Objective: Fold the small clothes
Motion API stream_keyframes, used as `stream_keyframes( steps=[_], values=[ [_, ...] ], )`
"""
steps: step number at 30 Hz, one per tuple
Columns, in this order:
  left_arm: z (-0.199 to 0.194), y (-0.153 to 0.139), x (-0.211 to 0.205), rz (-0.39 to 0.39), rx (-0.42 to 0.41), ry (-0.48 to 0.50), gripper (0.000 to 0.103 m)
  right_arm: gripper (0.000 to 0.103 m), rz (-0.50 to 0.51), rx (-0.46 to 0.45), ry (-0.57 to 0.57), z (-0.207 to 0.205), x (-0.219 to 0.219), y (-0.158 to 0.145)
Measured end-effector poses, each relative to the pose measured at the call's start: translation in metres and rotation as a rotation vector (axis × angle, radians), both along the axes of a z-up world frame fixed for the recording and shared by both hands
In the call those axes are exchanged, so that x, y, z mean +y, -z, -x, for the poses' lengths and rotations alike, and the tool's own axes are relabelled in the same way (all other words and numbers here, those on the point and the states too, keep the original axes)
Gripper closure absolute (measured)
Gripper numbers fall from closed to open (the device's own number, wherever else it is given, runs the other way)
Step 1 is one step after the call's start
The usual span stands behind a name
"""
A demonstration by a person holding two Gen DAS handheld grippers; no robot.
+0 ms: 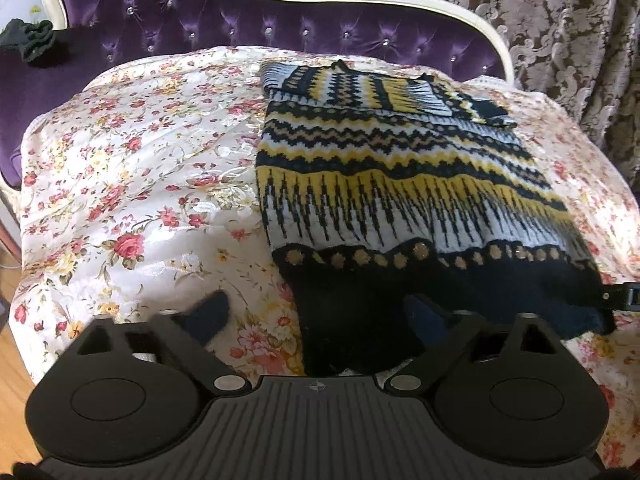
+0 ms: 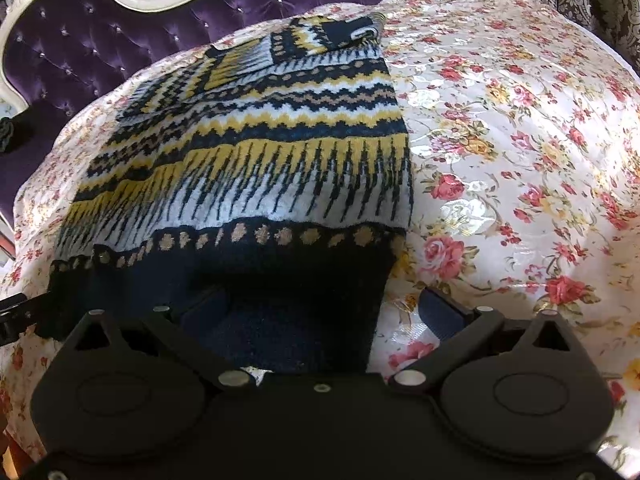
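Daylight is soft and fairly bright around me, and it glares white off the glossy floral satin bedspread point(image 1: 132, 184), strongest on my right view's far side. The dark navy hem of the yellow, white and black patterned knit sweater point(image 2: 256, 152) sinks into shadow without detail. Fisheye bending curves the white-framed purple tufted headboard point(image 1: 168, 12); edges blur slightly.

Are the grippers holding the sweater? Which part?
Not gripped yet. Each open hand-held gripper, left and right, has the sweater's dark bottom hem between its fingers, one at each corner.
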State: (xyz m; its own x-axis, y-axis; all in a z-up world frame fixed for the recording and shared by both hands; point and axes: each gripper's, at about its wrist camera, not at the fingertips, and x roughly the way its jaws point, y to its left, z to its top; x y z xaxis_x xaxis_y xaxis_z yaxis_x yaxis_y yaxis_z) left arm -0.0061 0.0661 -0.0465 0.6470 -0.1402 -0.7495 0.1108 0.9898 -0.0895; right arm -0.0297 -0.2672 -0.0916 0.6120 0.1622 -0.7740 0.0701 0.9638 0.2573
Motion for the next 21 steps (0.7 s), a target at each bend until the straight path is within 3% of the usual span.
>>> stream_keyframes(
  steps=[2,5,8,12,15,16,17,21],
  values=[
    [0.000,0.000,0.002,0.015,0.004,0.005,0.030,0.015,-0.034,-0.024,-0.009,0.003,-0.002,-0.002],
    [0.000,0.000,0.001,0.018,0.012,0.018,0.040,0.028,-0.056,-0.042,-0.011,0.006,-0.004,-0.003],
    [-0.002,0.001,-0.002,0.028,0.027,0.045,0.048,0.036,-0.053,-0.049,-0.009,0.007,-0.003,-0.004],
    [-0.004,0.004,-0.008,0.015,0.033,0.063,0.052,0.039,-0.049,-0.053,-0.018,0.007,-0.002,-0.005],
    [-0.007,0.005,-0.008,0.008,0.035,0.053,0.070,0.050,-0.037,-0.056,-0.012,0.007,-0.002,-0.005],
    [-0.007,0.005,-0.008,0.006,0.035,0.044,0.084,0.058,-0.035,-0.058,-0.005,0.007,-0.003,-0.005],
    [-0.009,0.005,-0.006,0.013,0.037,0.035,0.088,0.070,-0.037,-0.059,0.002,0.008,-0.004,-0.005],
    [-0.010,0.005,0.001,0.061,0.039,0.015,0.095,0.077,-0.086,-0.057,0.021,0.007,-0.012,-0.004]
  ],
)
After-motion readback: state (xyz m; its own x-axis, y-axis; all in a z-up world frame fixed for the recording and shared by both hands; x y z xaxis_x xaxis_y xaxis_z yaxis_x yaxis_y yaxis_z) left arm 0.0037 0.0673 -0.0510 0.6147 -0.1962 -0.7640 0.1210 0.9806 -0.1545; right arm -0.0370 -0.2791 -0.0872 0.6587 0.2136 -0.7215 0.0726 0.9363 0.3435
